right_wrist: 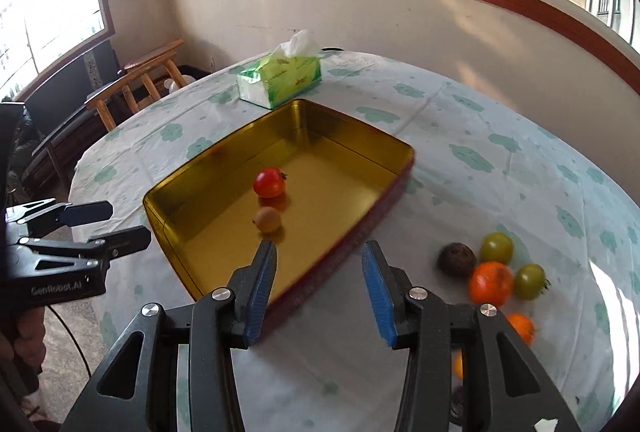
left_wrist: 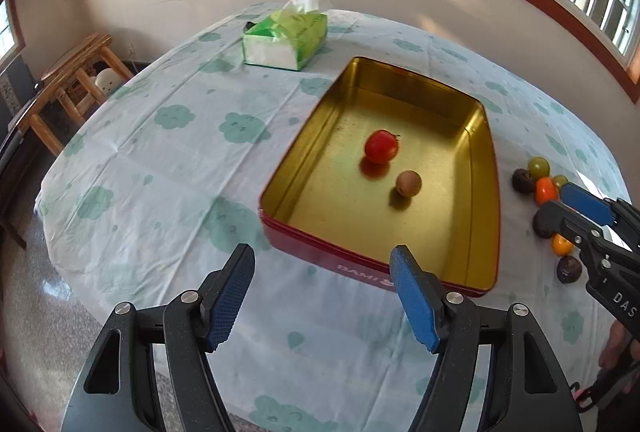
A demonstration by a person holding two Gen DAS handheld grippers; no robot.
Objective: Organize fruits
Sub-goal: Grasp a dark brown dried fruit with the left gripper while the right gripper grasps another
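Observation:
A gold-lined tin tray (left_wrist: 476,192) with red outer walls sits on the table; it also shows in the right wrist view (right_wrist: 192,216). In it lie a red tomato (left_wrist: 381,146) (right_wrist: 269,182) and a small brown fruit (left_wrist: 408,183) (right_wrist: 267,219). A cluster of fruits lies right of the tray: green tomatoes (right_wrist: 496,247), an orange one (right_wrist: 490,282), a dark brown one (right_wrist: 457,258). My left gripper (left_wrist: 324,298) is open and empty before the tray's near wall. My right gripper (right_wrist: 319,290) is open and empty above the tray's right edge, beside the cluster (left_wrist: 538,178).
A green tissue box (left_wrist: 285,38) (right_wrist: 280,78) stands at the table's far side. The round table has a white cloth with green prints (left_wrist: 160,160). A wooden stool (left_wrist: 76,80) stands off the table's left, and the wall with windows is behind.

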